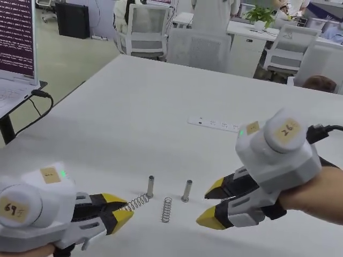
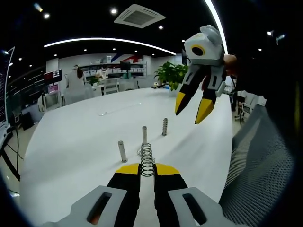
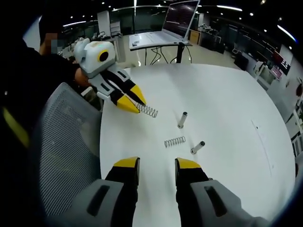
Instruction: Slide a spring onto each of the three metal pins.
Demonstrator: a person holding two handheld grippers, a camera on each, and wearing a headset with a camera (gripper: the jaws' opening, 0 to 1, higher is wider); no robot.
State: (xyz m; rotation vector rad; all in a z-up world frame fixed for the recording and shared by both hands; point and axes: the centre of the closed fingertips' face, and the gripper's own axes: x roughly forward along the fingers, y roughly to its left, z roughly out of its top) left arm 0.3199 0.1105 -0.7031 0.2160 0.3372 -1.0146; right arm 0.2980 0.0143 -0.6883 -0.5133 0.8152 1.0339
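Two bare metal pins [image 1: 150,186] [image 1: 187,190] stand upright on the white table [image 1: 134,118]. My left gripper [image 1: 126,207] is low at the front left, shut on one end of a spring [image 1: 138,202]. That spring sticks out toward the left pin, its free end close beside the pin's base. In the left gripper view the held spring [image 2: 147,158] rises between the yellow tips toward a pin [image 2: 144,135]. A second spring [image 1: 166,209] sits in front of the pins; I cannot tell whether a pin is inside it. My right gripper [image 1: 203,207] hovers open and empty just right of the pins.
A white power strip [image 1: 214,124] lies further back on the table. An open laptop [image 1: 16,48] stands on a side desk at the left. Office chairs [image 1: 144,27] and desks stand beyond the far edge. A grey mesh chair back [image 3: 71,142] is close behind the grippers.
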